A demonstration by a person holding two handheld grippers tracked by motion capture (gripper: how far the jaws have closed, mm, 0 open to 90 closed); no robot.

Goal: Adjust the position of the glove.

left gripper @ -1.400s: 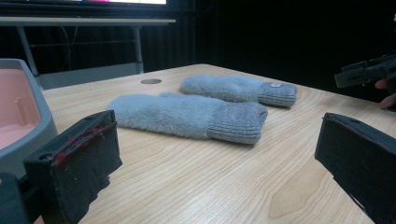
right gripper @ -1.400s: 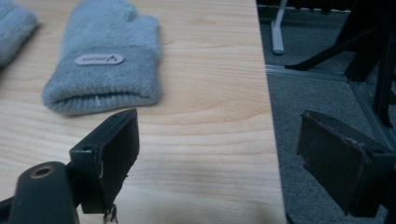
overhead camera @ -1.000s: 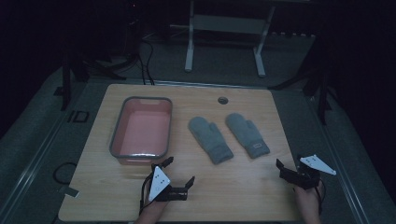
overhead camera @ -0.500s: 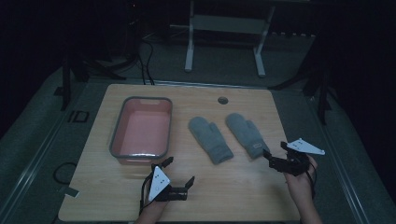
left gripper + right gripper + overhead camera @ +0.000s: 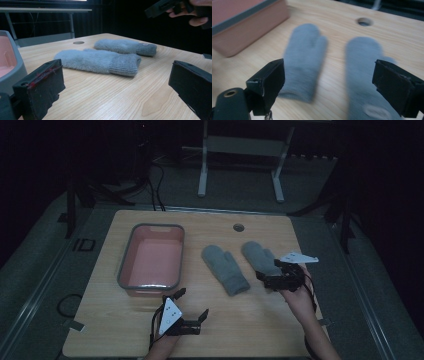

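Jaws spread, right gripper (image 5: 270,281) hovers over the right grey fleece mitten (image 5: 260,257) on the wooden bench (image 5: 300,235); left gripper (image 5: 192,312) waits open. Risk: pinching only fluff, losing grip.

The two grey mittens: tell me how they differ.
The left mitten lies clear of both grippers; the right mitten has the open right gripper over its cuff. The right mitten's cuff bears a small round tag; none is seen on the left mitten's. Both are fuzzy grey, flat, ribbed-cuffed.
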